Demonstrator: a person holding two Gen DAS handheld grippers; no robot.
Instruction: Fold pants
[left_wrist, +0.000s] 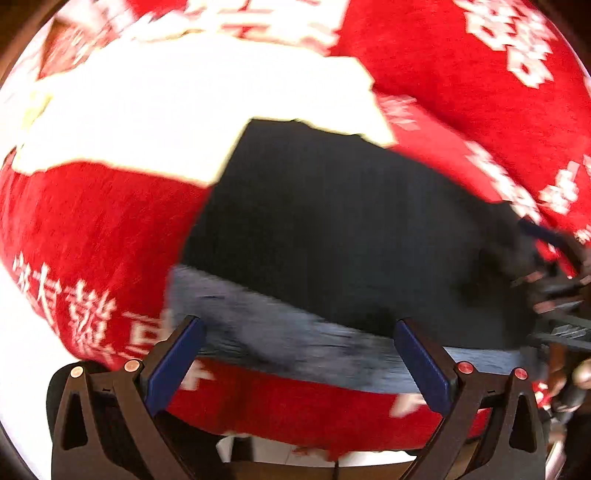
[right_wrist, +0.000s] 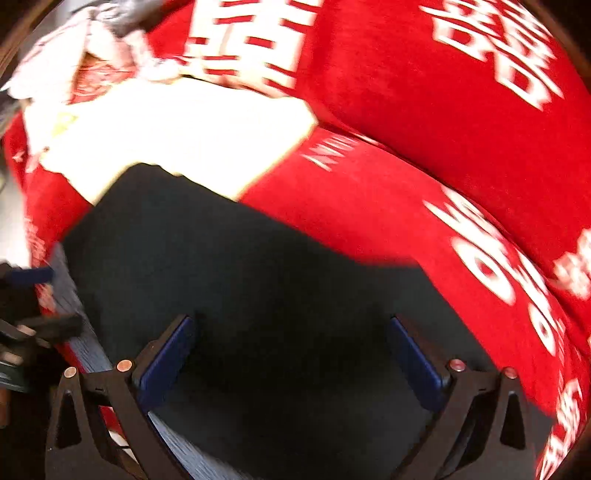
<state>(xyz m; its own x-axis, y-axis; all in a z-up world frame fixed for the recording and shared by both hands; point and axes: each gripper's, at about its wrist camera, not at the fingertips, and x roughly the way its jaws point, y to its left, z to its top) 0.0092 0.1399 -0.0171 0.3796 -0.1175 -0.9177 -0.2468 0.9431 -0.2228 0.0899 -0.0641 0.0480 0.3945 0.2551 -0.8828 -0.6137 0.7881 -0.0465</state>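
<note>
Dark navy pants (left_wrist: 343, 229) lie spread on a red cloth with white lettering; a paler blue-grey band of them (left_wrist: 295, 339) runs along the near edge. My left gripper (left_wrist: 299, 328) hovers open over that near edge, nothing between its blue pads. The right gripper (left_wrist: 554, 291) shows at the right edge of the left wrist view, at the pants' right end. In the right wrist view the pants (right_wrist: 240, 277) fill the lower middle, and my right gripper (right_wrist: 291, 325) stands open above them. The left gripper (right_wrist: 26, 314) appears at the far left. Both views are motion-blurred.
The red cloth (left_wrist: 92, 229) covers the surface all around. A white folded garment (left_wrist: 184, 110) lies behind the pants, partly under their far end; it appears again as a white garment (right_wrist: 177, 129) in the right wrist view. Crumpled pale fabric (right_wrist: 92, 40) sits at the far left corner.
</note>
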